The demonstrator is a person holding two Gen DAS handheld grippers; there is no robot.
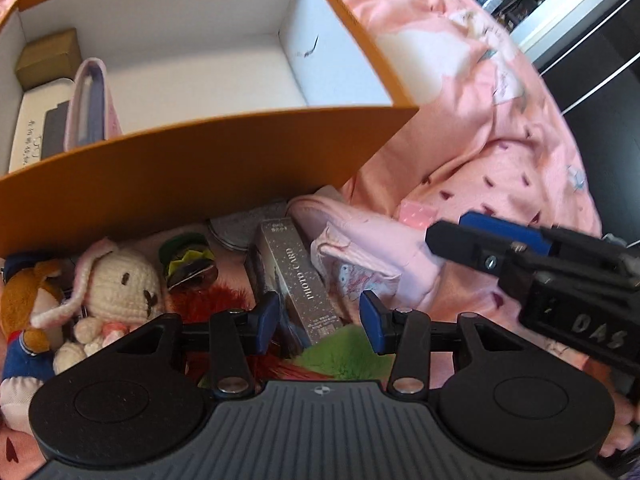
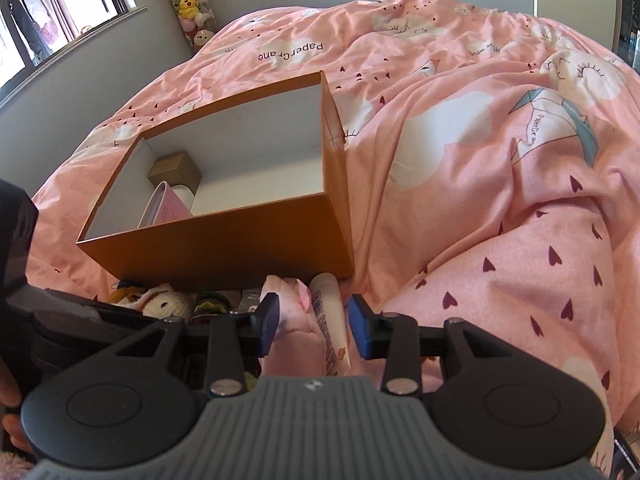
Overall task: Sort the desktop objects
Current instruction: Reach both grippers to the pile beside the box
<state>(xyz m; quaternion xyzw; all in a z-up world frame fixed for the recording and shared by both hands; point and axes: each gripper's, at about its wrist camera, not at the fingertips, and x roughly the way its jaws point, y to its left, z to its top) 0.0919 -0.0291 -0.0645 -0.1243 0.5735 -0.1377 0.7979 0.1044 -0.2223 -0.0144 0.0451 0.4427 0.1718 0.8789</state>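
An orange box (image 1: 192, 172) with a white inside stands on the pink bed; it also shows in the right wrist view (image 2: 224, 244). Inside at its left lie a small brown box (image 1: 50, 58), a white item (image 1: 34, 128) and a pink pouch (image 1: 90, 100). In front of it lie a cream bunny plush (image 1: 120, 280), a fox plush (image 1: 24, 304), a silver carton (image 1: 298, 280) and a pink cloth pouch (image 1: 360, 248). My left gripper (image 1: 319, 322) is open over the silver carton. My right gripper (image 2: 313, 326) is open around a pale tube (image 2: 330, 320); it also shows in the left wrist view (image 1: 472, 236).
The pink printed duvet (image 2: 480, 160) covers the bed with raised folds at the right. Red and green fuzzy items (image 1: 344, 354) and a dark green item (image 1: 188, 256) lie by the plush toys. A grey wall, window and a column of plush toys (image 2: 188, 0) stand behind.
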